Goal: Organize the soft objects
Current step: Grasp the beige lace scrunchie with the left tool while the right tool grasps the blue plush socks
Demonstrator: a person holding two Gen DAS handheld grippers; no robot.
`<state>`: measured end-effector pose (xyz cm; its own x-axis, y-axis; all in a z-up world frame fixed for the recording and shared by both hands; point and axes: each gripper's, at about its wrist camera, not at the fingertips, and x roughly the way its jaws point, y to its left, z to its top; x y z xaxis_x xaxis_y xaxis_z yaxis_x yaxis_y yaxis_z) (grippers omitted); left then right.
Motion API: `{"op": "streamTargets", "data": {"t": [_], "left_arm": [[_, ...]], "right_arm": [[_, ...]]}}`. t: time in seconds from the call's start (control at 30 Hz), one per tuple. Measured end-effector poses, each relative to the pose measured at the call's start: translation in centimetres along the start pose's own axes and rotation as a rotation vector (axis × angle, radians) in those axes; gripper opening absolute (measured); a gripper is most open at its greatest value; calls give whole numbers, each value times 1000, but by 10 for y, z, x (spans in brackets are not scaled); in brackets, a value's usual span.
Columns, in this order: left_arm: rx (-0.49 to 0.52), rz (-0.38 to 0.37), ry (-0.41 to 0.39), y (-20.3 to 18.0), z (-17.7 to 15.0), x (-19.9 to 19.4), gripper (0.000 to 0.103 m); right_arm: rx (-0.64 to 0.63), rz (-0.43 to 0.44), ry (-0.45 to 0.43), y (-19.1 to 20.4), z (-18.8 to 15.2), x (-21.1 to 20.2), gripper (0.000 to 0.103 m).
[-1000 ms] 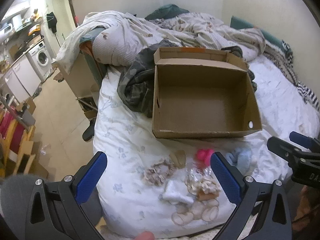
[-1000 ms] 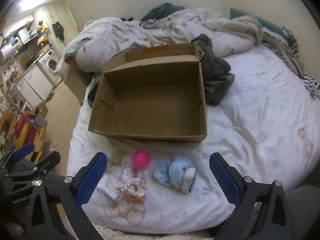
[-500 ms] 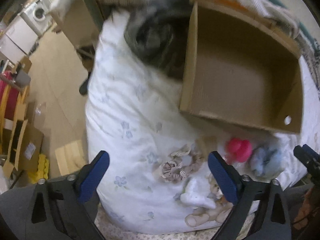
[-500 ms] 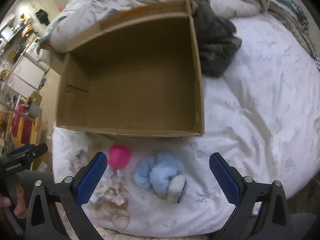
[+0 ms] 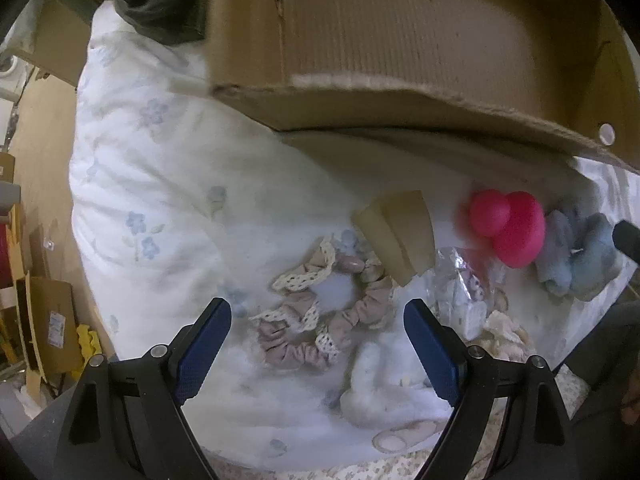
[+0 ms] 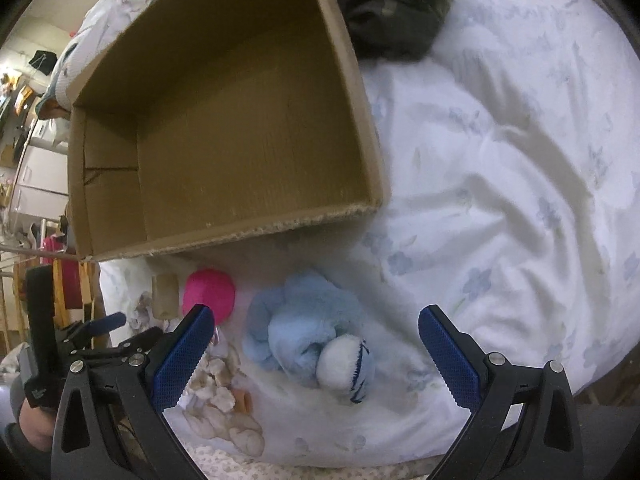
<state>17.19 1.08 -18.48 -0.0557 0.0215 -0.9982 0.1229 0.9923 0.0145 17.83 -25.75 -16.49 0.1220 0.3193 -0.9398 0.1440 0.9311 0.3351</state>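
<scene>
Left wrist view: left tool [image 5: 318, 336] open, nothing between its fingers, poised over the scrunchie [image 5: 320, 312], which lies on the bed [image 5: 168, 184] just in front of the box [image 5: 400, 80]. Judged step: pick up the scrunchie. To do it well, bring both pads down astride one side of the ring, not across the hollow centre, and pinch fabric only, keeping clear of the duvet beneath. Count here: one box, empty; one scrunchie; one tan card [image 5: 400, 232] touching the scrunchie on the box side; one pink ball-like item [image 5: 508, 228] near the box front, double-lobed perhaps from blur; one clear packet [image 5: 460, 292]; one white soft piece [image 5: 372, 384], kind unclear. Right wrist view: right tool [image 6: 316, 352] open, holding nothing, with the blue plush [image 6: 304, 328] between its fingers, in front of the box [image 6: 224, 140] near its right corner. A close on the plush's bulk, not the white end, should hold. Count: one blue plush; one pink item [image 6: 210, 292] to its left; one dark garment [image 6: 400, 4] behind the box.
</scene>
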Motion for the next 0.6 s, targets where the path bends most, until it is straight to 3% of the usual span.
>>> {"op": "streamTargets", "data": {"t": [0.07,0.2,0.27,0.33,0.37,0.43,0.5,0.6], "left_arm": [[5,16,11,-6,1,7,62],[4,6,21,-8,1,13,50],[3,4,8,-8,2,15,29],[-6,-3,6,-6,1,13,22],[-11,-5,7,-4,3,14,18],[-34,-18,5,0,3,13,16],[-52,-27,-3,6,9,10,14],[-96,-55,-40,24,5,7,13]], "right_arm": [[5,-13,34,0,-1,9,103],[8,-33,100,2,-3,28,103],[-11,-44,117,6,-4,35,103],[-38,-60,117,12,-4,40,102],[-47,-68,113,15,-3,41,95],[-62,-74,120,20,-3,44,62],[-62,-69,133,24,-5,49,46],[-83,-64,110,29,-6,45,38]]}}
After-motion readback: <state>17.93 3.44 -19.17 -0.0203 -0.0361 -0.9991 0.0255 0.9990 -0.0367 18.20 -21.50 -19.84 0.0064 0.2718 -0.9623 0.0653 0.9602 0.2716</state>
